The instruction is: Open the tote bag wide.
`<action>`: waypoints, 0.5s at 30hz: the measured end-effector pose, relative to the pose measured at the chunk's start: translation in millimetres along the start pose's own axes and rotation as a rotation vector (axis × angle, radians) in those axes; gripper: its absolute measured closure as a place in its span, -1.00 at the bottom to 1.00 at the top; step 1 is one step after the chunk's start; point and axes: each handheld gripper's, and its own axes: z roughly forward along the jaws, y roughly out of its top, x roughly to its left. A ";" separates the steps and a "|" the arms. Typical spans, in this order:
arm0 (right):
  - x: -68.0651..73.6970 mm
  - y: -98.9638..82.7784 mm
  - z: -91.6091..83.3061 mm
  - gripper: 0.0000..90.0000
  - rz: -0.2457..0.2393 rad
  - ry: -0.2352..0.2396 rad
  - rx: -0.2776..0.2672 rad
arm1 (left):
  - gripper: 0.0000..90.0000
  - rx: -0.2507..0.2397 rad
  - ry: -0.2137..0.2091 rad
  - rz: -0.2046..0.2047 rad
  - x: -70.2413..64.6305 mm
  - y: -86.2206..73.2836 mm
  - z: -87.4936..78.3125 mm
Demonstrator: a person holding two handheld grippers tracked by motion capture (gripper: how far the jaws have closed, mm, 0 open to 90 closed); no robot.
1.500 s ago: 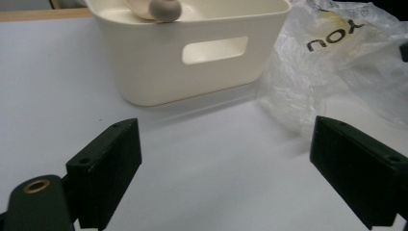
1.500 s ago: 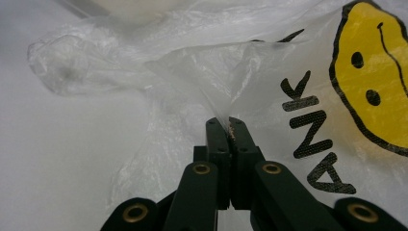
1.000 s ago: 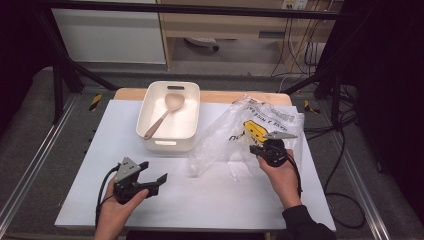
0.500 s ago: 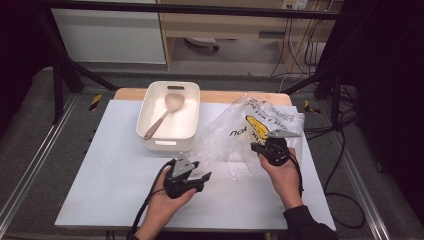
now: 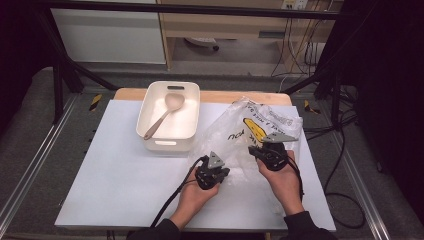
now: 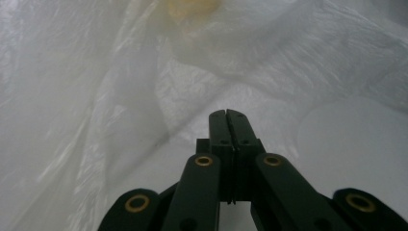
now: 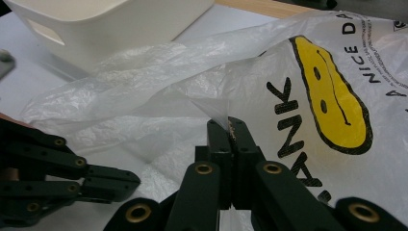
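Observation:
A crumpled clear plastic bag (image 5: 235, 131) with a yellow smiley face and black lettering lies on the white table, right of centre. My right gripper (image 5: 256, 149) is shut on the bag (image 7: 250, 82), and a fold of film rises from between the right gripper's (image 7: 226, 122) jaw tips. My left gripper (image 5: 224, 173) is at the bag's near left edge. Its jaws have just been closing and now meet, with the bag's film (image 6: 120, 96) gathered at the left gripper's (image 6: 226, 112) tips. The left gripper (image 7: 132, 183) also appears low left in the right gripper view.
A white plastic bin (image 5: 147, 107) stands behind the bag to the left, with a wooden spoon (image 5: 165, 112) lying in it. The bin's wall (image 7: 110, 19) is close ahead of the right gripper. Cables trail from both grippers toward the table's front and right edges.
The left hand has travelled from the table's front left to the bag's near edge, and its jaws have gone from open to shut. The right hand has barely moved.

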 end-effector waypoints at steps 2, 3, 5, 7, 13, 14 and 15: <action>2.8 0.9 -0.3 1.00 -0.001 0.002 0.000 | 1.00 0.008 0.011 0.040 -4.0 0.0 4.8; 3.9 1.5 -0.3 1.00 0.001 0.007 -0.001 | 0.99 0.016 0.022 0.063 -6.0 -0.3 7.2; 5.7 3.4 -0.3 1.00 0.000 0.019 -0.004 | 1.00 0.043 0.034 0.090 -8.7 0.9 10.4; 7.3 6.2 -0.3 1.00 0.001 0.023 -0.010 | 1.00 0.051 0.040 0.107 -10.5 1.8 12.4; 5.9 23.0 -4.1 1.00 0.024 0.035 -0.049 | 1.00 0.053 0.037 0.122 -11.1 2.4 14.1; 5.1 26.5 -5.6 1.00 0.031 0.036 -0.057 | 1.00 0.053 0.044 0.129 -11.9 2.2 14.1; 4.0 29.9 -7.3 1.00 0.034 0.038 -0.064 | 1.00 0.053 0.052 0.140 -13.0 2.2 14.2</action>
